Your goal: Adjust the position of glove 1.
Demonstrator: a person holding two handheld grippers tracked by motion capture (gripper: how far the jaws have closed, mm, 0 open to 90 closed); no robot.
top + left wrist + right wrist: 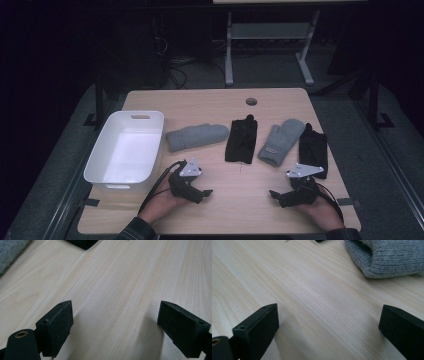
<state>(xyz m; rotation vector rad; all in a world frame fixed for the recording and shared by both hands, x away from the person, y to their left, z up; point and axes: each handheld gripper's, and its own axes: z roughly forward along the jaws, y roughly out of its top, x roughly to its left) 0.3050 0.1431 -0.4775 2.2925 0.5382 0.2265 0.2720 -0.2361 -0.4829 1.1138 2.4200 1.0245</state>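
Note:
Four gloves lie in a row across the middle of the wooden table (pixel 215 200): a grey mitten (pixel 196 136), a black glove (pixel 242 140), a second grey mitten (pixel 280 142) and a second black glove (pixel 313 148). My left gripper (pixel 206 193) rests low near the front edge, below the first grey mitten, open with bare wood between its jaws (pixel 115 322). My right gripper (pixel 274 195) rests near the front right, below the second grey mitten (pixel 387 257), open and holding nothing (pixel 329 325).
A white plastic bin (pixel 126 150) stands at the table's left side, just left of my left gripper. A round cable hole (pixel 251 101) sits near the far edge. Beyond the table are a dark floor and a desk frame (pixel 270 45).

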